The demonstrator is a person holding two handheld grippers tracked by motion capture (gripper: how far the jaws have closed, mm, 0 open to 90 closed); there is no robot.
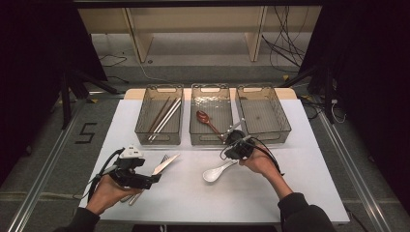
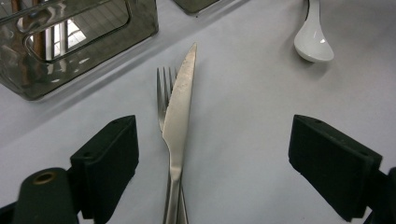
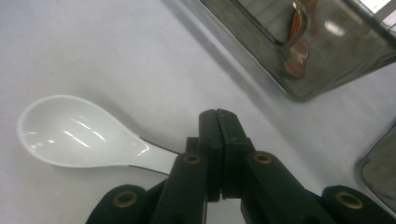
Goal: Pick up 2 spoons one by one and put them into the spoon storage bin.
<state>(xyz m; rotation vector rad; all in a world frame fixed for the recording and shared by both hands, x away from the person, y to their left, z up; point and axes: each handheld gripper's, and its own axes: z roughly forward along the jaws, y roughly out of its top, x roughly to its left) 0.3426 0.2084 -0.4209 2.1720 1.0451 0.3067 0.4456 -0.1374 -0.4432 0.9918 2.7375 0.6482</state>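
A white ceramic spoon (image 1: pixel 215 173) (image 3: pixel 74 133) lies on the white table, bowl toward the person. My right gripper (image 1: pixel 235 159) (image 3: pixel 217 116) is down at the end of its handle with the jaws pressed together; the handle's end runs under them, so whether it is pinched is hidden. A knife (image 1: pixel 165 164) (image 2: pixel 180 116) lies over a fork (image 2: pixel 163 88) at the front left. My left gripper (image 1: pixel 153 179) (image 2: pixel 219 154) hovers just above their handles. Its jaws stand wide on either side of the knife without touching it.
Three clear bins stand in a row at the back. The left bin (image 1: pixel 158 140) holds chopsticks (image 1: pixel 163 118), the middle bin (image 1: pixel 209 140) a brown spoon (image 1: pixel 207 121), and the right bin (image 1: pixel 270 135) shows nothing inside. The white spoon (image 2: pixel 314 42) lies right of the knife.
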